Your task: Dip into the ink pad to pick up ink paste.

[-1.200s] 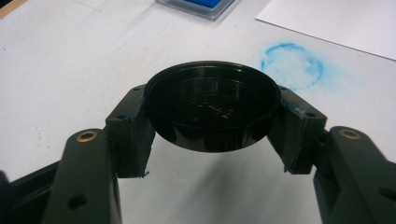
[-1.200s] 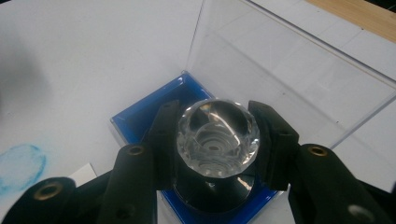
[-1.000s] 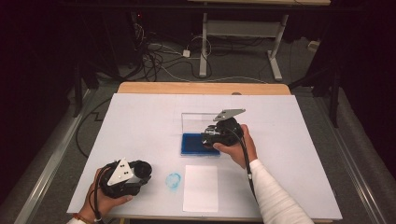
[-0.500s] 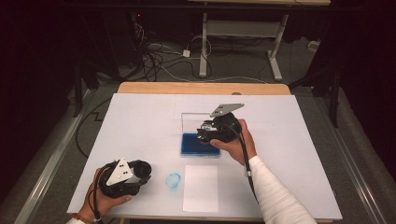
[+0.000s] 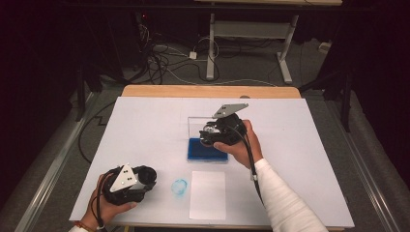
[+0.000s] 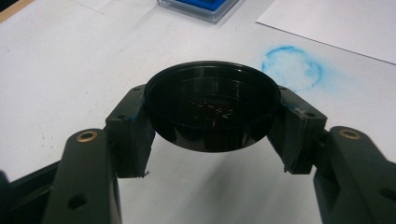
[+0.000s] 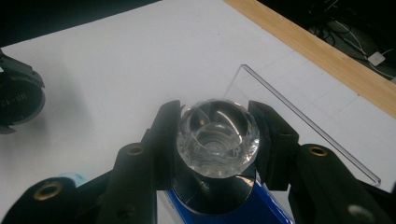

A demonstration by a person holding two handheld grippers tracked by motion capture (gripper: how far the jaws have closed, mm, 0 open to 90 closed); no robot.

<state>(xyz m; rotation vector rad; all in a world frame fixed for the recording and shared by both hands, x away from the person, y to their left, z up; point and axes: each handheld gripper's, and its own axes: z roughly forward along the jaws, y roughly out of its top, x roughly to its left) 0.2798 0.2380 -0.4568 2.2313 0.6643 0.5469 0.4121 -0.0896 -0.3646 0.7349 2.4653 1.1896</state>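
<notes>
My right gripper [image 5: 210, 135] is shut on a stamp with a clear faceted knob [image 7: 218, 135] and a black base, held just above the blue ink pad [image 5: 205, 149]. The pad lies in a clear case whose open lid [image 7: 299, 116] stands behind it. My left gripper [image 5: 146, 177] rests near the table's front left corner, shut on a round black cap [image 6: 212, 109] with its hollow side facing the camera. In the right gripper view, the left gripper and its cap [image 7: 18, 100] show at the far left.
A white sheet of paper [image 5: 208, 193] lies near the front edge, with a smudged blue ring print [image 5: 180, 187] on the white table cover [image 5: 145, 125] just left of it. A wooden strip [image 5: 208, 91] runs along the table's far edge; cables and desk legs lie on the floor beyond.
My right gripper has lifted slightly with the stamp, rising off the blue ink pad. The left gripper and its cap have stayed where they were.
</notes>
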